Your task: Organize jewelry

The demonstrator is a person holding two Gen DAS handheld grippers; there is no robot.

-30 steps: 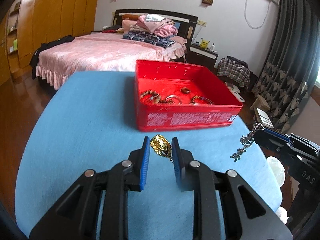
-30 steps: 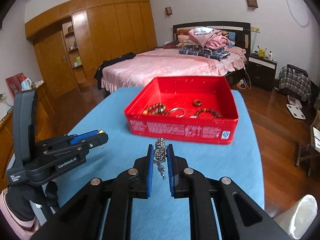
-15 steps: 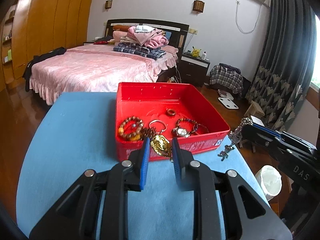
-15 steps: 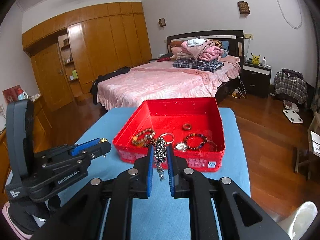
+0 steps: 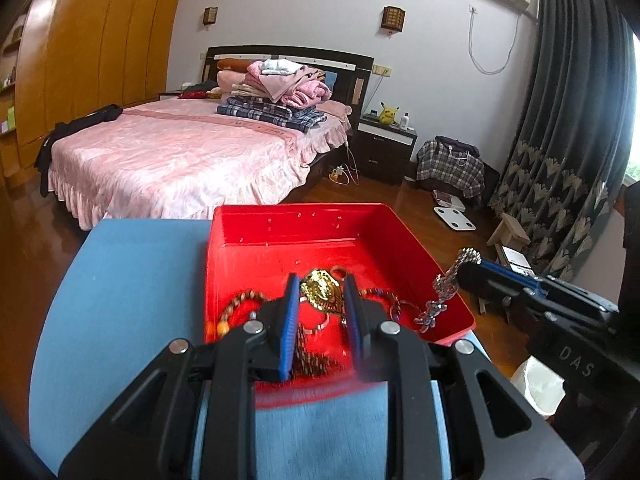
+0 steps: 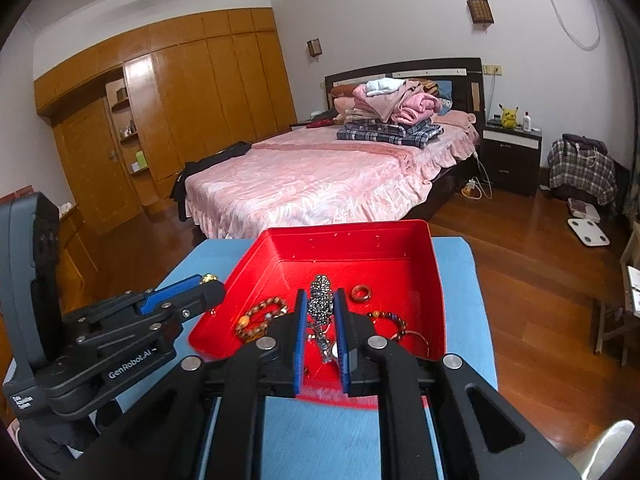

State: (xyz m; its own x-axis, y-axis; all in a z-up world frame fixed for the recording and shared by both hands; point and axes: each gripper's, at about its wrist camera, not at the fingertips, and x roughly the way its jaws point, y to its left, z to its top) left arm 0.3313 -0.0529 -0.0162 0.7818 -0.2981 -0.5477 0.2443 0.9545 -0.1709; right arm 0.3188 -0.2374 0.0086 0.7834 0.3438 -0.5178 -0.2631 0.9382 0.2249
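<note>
My left gripper (image 5: pixel 320 292) is shut on a gold pendant necklace (image 5: pixel 322 290) and holds it over the near part of the red bin (image 5: pixel 280 232). Its chain (image 5: pixel 310 360) hangs down into the bin. My right gripper (image 6: pixel 320 300) is shut on a silver chain bracelet (image 6: pixel 321 300) above the same red bin (image 6: pixel 348 244). The bracelet also shows in the left wrist view (image 5: pixel 444 292), dangling over the bin's right rim. Beaded bracelets (image 6: pixel 260 318), a brown ring (image 6: pixel 361 293) and a bangle lie in the bin.
The bin stands on a blue-covered table (image 5: pixel 132 280). Behind it are a pink bed (image 5: pixel 180 160), a wooden wardrobe (image 6: pixel 180 120), a nightstand (image 5: pixel 384 148) and a dark curtain (image 5: pixel 560 140). A white bin (image 5: pixel 536 384) stands on the floor to the right.
Both grippers have moved forward and up with their jewelry, from in front of the red bin to above it. Both are still shut.
</note>
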